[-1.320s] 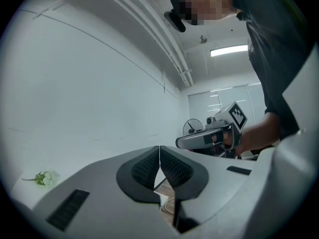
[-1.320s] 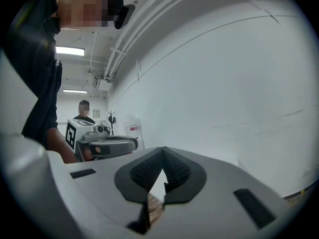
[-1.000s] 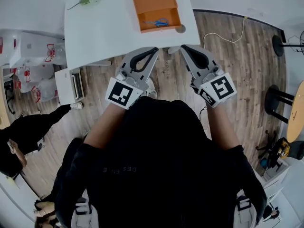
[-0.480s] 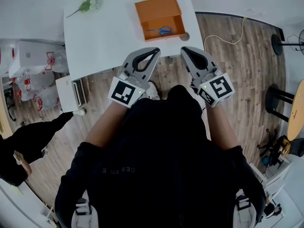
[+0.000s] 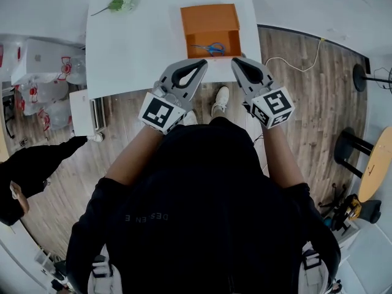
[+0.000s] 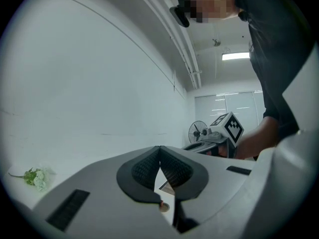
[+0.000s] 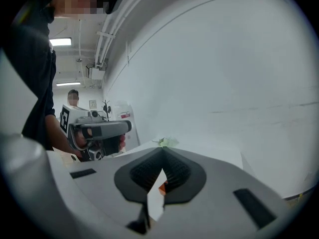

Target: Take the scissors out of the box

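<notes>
Scissors with blue handles (image 5: 211, 48) lie flat inside the open orange cardboard box (image 5: 208, 20), at its near end, closest to the person. Brown wood-plank floor (image 5: 318, 103) all around. White rectangular table (image 5: 135, 48) carries the box by its near right corner, with the box edge close to the table's near edge. Person in black top (image 5: 202, 213) stands at the table, one grey two-jaw tool in each hand. Left tool (image 5: 203, 64): jaws together, tips meeting, nothing between them, tip over the near table edge just left of the box. Right tool (image 5: 236, 61): jaws together too, empty, tip at the box's near right corner; cannot tell if it touches. Both tools are apart from the scissors. Second person in dark clothes (image 5: 30, 170) stands on the floor at left. Small green-and-white flower sprig (image 5: 119, 3) lies on the far left part of the table, well apart from the box.
</notes>
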Motion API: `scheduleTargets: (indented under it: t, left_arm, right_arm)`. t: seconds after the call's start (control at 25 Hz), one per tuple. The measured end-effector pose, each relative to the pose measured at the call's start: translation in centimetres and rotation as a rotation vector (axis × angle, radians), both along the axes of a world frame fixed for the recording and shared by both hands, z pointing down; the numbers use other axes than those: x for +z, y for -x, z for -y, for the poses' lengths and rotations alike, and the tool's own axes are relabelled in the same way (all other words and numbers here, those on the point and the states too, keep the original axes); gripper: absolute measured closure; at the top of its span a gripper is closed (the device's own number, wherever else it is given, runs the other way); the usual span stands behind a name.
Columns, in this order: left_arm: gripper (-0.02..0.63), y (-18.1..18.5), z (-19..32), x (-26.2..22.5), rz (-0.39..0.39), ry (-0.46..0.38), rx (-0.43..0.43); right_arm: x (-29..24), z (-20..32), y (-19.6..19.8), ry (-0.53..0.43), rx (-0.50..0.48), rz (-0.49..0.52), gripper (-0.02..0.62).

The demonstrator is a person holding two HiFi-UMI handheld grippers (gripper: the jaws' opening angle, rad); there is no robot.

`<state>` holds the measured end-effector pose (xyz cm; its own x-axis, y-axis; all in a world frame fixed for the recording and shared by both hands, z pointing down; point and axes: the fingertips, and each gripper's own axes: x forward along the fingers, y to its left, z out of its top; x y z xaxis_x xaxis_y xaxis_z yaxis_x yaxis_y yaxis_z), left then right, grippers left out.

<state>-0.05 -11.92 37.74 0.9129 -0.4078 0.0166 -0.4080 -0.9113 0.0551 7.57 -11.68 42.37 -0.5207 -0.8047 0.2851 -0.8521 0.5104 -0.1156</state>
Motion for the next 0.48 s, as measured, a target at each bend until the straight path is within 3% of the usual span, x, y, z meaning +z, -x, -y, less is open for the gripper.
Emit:
scheduleTargets:
  t: [0.12, 0.32, 0.48]
  left_arm:
    - [0.586, -1.2, 0.8, 0.7, 0.008, 0.023, -0.022]
    - [0.586, -2.3, 2.7, 1.3, -0.041, 0.007, -0.067]
    - [0.586, -2.9, 3.9, 2.5, -0.026, 0.034, -0.118]
  right_arm:
    - [2.0, 1.7, -0.9, 0.037, -0.047, -0.026, 0.598]
    - [5.5, 4.6, -2.0, 0.112, -0.131, -0.055, 0.595]
    - [9.4, 6.5, -2.7, 0.190, -0.210, -0.116, 0.572]
